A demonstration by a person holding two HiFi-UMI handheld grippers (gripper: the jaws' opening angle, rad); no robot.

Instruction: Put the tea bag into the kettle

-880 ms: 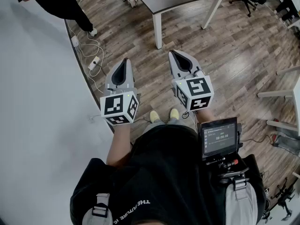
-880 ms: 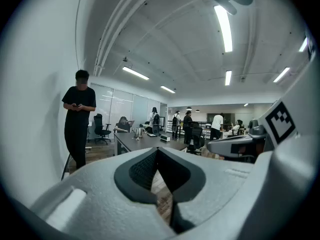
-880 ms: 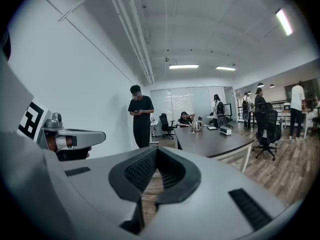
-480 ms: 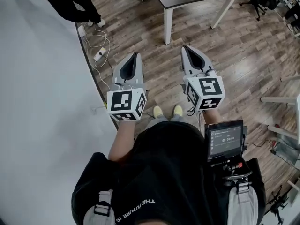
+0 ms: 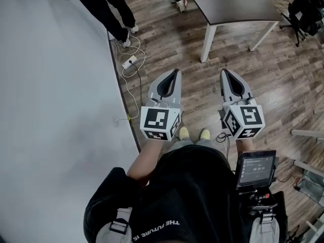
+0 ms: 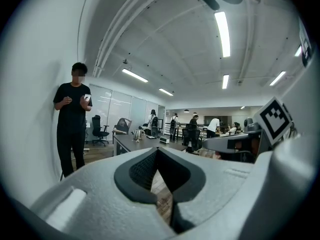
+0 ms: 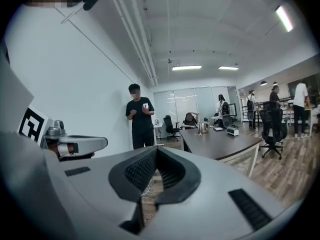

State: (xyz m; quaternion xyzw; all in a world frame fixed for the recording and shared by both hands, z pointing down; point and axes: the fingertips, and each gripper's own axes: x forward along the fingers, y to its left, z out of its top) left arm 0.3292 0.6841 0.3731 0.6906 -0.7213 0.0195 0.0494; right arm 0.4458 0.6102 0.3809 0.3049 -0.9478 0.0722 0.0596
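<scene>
**Grippers closed on nothing; the task has not started**

The left gripper and the right gripper are held side by side at waist height over the wooden floor. In their own views the jaws of each meet at the tips, with nothing between them. No tea bag shows in any view. What looks like the kettle stands far off on the dark table, too small to be sure of. Judging from this, nothing is done: the table must be reached, the tea bag found and gripped, then dropped into the kettle.
</scene>
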